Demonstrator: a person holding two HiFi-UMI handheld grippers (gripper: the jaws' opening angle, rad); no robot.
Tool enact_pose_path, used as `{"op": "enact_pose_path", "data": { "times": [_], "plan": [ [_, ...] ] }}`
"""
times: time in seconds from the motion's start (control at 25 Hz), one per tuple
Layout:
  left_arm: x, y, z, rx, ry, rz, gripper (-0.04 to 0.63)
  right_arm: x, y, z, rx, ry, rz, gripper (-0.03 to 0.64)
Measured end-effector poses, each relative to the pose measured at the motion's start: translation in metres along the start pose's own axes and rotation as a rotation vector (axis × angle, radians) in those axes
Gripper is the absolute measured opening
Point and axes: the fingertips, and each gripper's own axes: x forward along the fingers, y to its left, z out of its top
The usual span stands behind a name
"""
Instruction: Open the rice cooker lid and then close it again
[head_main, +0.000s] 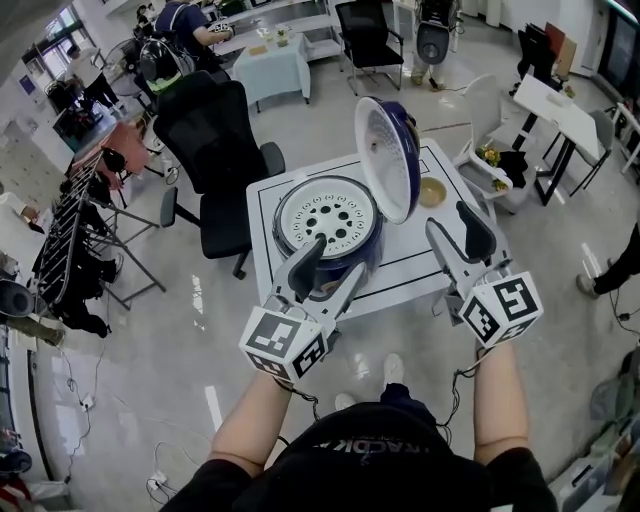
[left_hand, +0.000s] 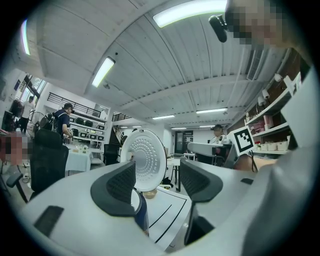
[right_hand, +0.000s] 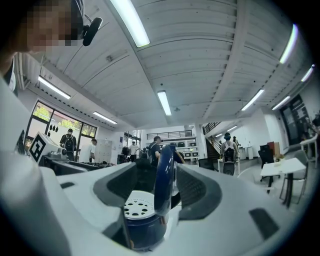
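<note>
Rice cooker sits pretty much in the middle of the white table, a bit closer to its left edge, and it's wide open right now. The lid stands up nearly vertical on the cooker's right side, with its white perforated inner face turned left over the pot, and the dark blue shell faces the table's right edge. You can look straight down onto the round white plate with holes inside the body. Left gripper hangs at the table's near edge right in front of the cooker, pointing level, jaws spread wide with nothing pinched between them. In the left gripper view the lid's dotted inner face shows through the gap, further back. Right gripper is over the near right part of the table, also level, with its jaws just as wide and empty. In the right gripper view the lid lines up edge-on in the gap, but the head view shows it standing apart from the tips, so no contact there. A small bowl sits toward the far right corner, just beside the raised lid. A black office chair is parked off the table's left edge.
</note>
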Motion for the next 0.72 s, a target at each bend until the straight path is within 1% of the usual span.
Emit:
{"op": "enact_pose_path", "data": {
  "times": [0.4, 0.72],
  "plan": [
    [0.036, 0.009, 0.000, 0.002, 0.000, 0.038, 0.270, 0.027, -0.047, -0.005, 0.012, 0.002, 0.003, 0.235],
    [0.068, 0.022, -0.001, -0.002, -0.002, 0.087, 0.269, 0.063, -0.079, -0.016, 0.021, 0.020, 0.049, 0.235]
  ]
}}
